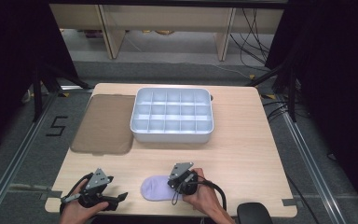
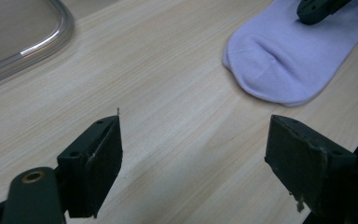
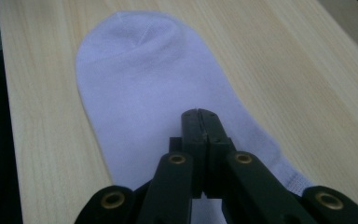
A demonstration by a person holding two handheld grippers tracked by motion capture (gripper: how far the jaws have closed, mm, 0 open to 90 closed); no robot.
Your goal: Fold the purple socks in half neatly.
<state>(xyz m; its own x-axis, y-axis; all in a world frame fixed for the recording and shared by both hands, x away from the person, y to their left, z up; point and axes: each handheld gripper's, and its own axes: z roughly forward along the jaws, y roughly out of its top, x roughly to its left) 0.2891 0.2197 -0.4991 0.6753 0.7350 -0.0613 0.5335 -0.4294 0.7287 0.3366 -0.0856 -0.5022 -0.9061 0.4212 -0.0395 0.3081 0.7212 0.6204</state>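
1. High view: The counter (image 1: 242,140) carried a pale grey divided tray (image 1: 172,115) at its centre rear, its compartments showing no contents. A brown translucent lid (image 1: 103,123) lay flat just beside the tray on the left. A lavender sock (image 1: 157,187) lay flat near the front edge. The left gripper (image 1: 116,199) was held at the front left corner, well apart from the sock. The right gripper (image 1: 181,183) sat at the right end of the sock, held by the right hand (image 1: 204,196). The left hand (image 1: 77,212) entered from the bottom edge.

2. Left gripper view: The two fingers (image 2: 95,163) of the left gripper (image 2: 196,154) stood wide apart with bare counter (image 2: 168,93) between them and nothing held. The toe end of the sock (image 2: 279,60) lay ahead at the upper right. The tip of the right gripper (image 2: 317,9) was over the sock at the top edge. A rounded corner of the lid (image 2: 28,37) showed at the upper left.

3. Right gripper view: The fingers (image 3: 193,135) of the right gripper (image 3: 201,114) were pressed fully together, tips over the sock (image 3: 144,79). Whether fabric was pinched between them could not be determined. The sock extended away from the fingers, its rounded toe farthest off, flat on the counter (image 3: 284,70).
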